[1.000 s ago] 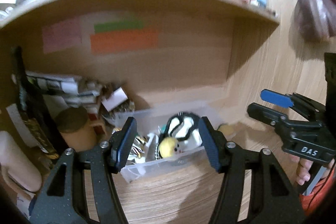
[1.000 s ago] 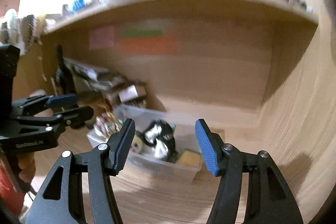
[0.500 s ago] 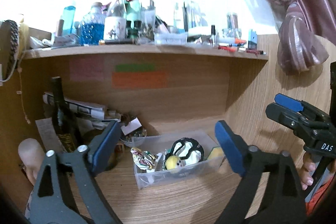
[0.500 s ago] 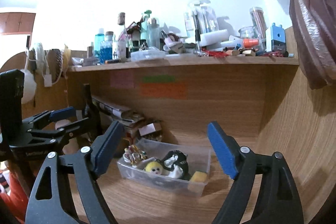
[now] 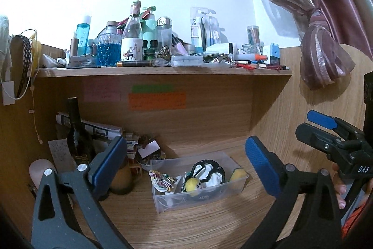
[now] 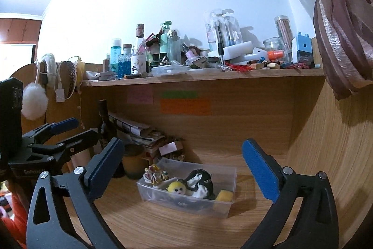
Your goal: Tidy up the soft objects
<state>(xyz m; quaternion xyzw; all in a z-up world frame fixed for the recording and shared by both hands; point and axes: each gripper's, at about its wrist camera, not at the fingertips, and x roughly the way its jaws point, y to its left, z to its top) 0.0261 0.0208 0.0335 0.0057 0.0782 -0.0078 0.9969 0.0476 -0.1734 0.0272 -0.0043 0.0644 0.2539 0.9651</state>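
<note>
A clear plastic box (image 5: 235,183) (image 6: 223,208) sits on the wooden desk under a shelf. In it lie a yellow plush ball with a face (image 5: 193,184) (image 6: 176,188), a black-and-white soft item (image 5: 207,173) (image 6: 200,182), a patterned fabric scrunchie (image 5: 160,179) (image 6: 155,175) and a yellow sponge (image 5: 239,173) (image 6: 224,195). My left gripper (image 5: 186,165) is open and empty, held back from the box. My right gripper (image 6: 184,168) is open and empty, also back from the box. Each gripper shows in the other's view, the right one (image 5: 326,132) and the left one (image 6: 58,137).
A dark bottle (image 5: 77,139), a brown jar (image 6: 134,160), stacked papers (image 6: 135,130) and small clutter stand left of the box. A crowded shelf of bottles (image 5: 130,43) runs above. A curtain (image 5: 324,57) hangs at right. Wooden side panel (image 6: 338,155) bounds the right.
Both grippers have pulled back and up from the box, which now looks smaller and lower. The shelf top and wall have come into view. Both jaws have opened wider.
</note>
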